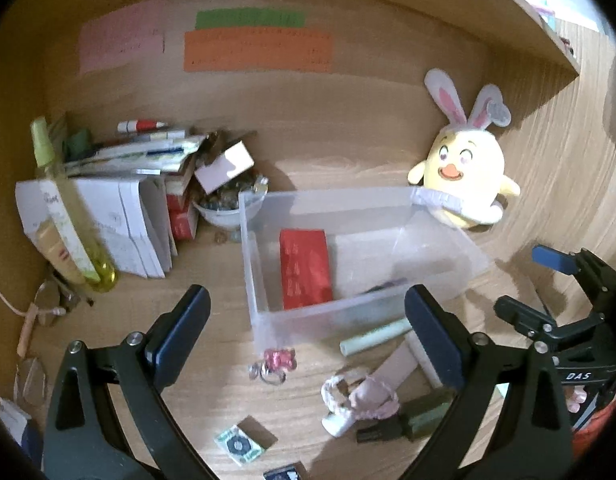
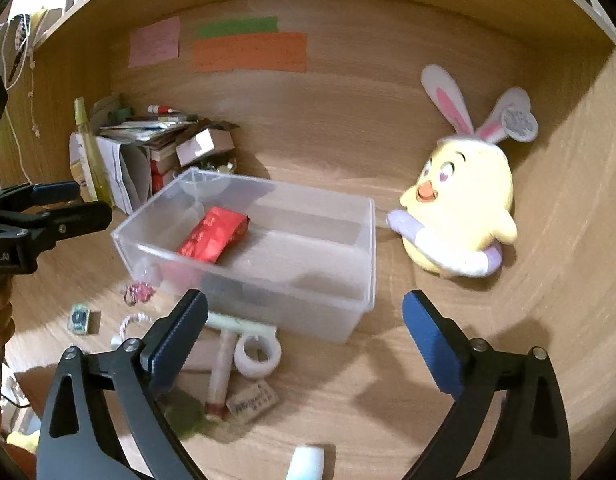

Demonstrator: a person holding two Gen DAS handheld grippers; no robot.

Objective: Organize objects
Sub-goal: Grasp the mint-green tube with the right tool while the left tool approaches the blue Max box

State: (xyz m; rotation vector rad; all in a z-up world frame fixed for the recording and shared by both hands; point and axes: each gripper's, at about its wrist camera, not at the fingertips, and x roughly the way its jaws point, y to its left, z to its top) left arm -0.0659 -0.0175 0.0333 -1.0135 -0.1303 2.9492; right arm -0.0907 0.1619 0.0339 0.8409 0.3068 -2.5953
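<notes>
Only the right wrist view shows the tape roll (image 2: 257,355), just ahead of the right gripper (image 2: 304,336). Left gripper (image 1: 308,330) and right gripper both gape wide, empty, clear bin (image 1: 264,312) ahead.

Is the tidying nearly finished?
Not yet. Done: the red packet lies inside the clear plastic box. In hand: nothing; both jaws stand open and empty. Left: the white tape roll, pale green tube and pink sparkly trinket on the desk.

Two wrist fisheyes, each angled down along its fingers, close over the desk, left view from left, both sharing clear plastic bin (image 1: 348,264) (image 2: 268,264), plush chick (image 1: 464,176) (image 2: 460,208)
</notes>
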